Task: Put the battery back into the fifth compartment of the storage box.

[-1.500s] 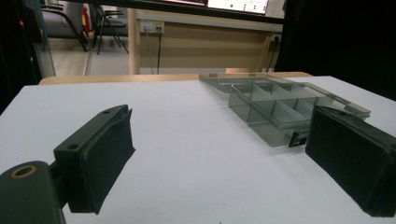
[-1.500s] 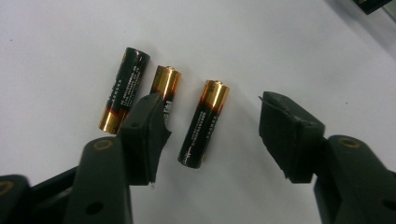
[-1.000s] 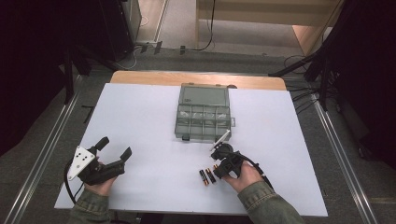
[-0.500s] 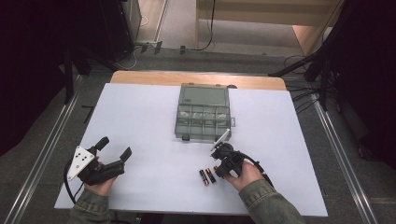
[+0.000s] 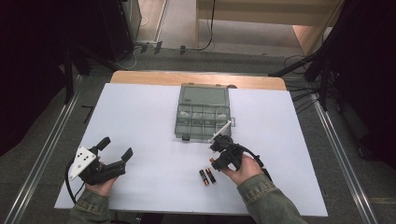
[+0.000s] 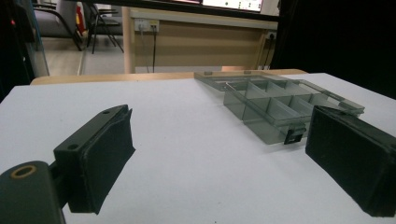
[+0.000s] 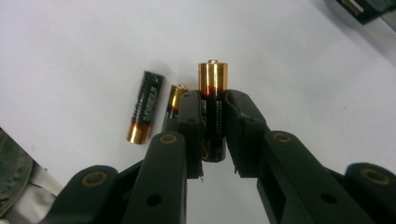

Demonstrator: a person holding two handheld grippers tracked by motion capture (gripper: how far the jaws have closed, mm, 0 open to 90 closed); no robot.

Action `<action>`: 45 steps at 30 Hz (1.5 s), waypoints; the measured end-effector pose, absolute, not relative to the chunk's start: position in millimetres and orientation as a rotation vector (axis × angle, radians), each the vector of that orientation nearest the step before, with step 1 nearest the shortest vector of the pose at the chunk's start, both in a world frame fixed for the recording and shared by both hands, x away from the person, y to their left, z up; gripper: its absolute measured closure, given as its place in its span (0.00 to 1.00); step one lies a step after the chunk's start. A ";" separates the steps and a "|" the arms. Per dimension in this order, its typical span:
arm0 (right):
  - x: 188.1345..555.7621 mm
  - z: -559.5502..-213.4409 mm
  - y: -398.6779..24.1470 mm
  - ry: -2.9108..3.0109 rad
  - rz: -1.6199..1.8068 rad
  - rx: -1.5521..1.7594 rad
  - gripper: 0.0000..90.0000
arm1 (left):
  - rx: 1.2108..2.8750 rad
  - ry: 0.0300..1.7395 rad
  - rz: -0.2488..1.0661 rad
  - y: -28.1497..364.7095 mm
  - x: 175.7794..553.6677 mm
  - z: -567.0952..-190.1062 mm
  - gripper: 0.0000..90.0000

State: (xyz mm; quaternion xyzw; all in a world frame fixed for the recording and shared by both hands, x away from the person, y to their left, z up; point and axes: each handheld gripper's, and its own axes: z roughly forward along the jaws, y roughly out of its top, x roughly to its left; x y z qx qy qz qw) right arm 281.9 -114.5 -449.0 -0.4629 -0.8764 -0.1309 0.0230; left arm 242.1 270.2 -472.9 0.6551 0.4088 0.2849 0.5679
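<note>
Battery (image 7: 213, 100) held upright between the pads of the right gripper (image 7: 214, 135), gold end pointing away from the camera, black body clamped between the two jaws. The jaws have just been closing and now pinch it on both sides. In the high view the right gripper (image 5: 219, 151) sits just in front of the organiser box, with the held battery too small to make out there. Two more batteries lie on the white table (image 5: 140, 121) just beside the gripper: one (image 7: 145, 106) fully in sight, the other (image 7: 175, 100) partly hidden behind the left-hand jaw; from above they lie side by side (image 5: 207, 176) near the right hand (image 5: 243, 168). The clear organiser box (image 5: 203, 114) stands open at the middle of the table, its lid folded back on the far side. The left gripper (image 5: 114, 151) rests well apart at the table's near left corner, its jaws spread wide with nothing between them, pointing toward the box (image 6: 275, 105)
</note>
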 end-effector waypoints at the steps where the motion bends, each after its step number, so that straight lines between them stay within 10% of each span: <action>1: 282.8 -448.6 -114.1 -2.720 -0.418 -1.419 0.86 | 1.539 0.960 0.669 270.3 242.2 -473.0 0.08; 45: 350.7 -418.9 -56.6 -2.554 -0.784 -1.552 0.86 | 1.553 0.962 0.650 269.7 244.6 -473.9 0.08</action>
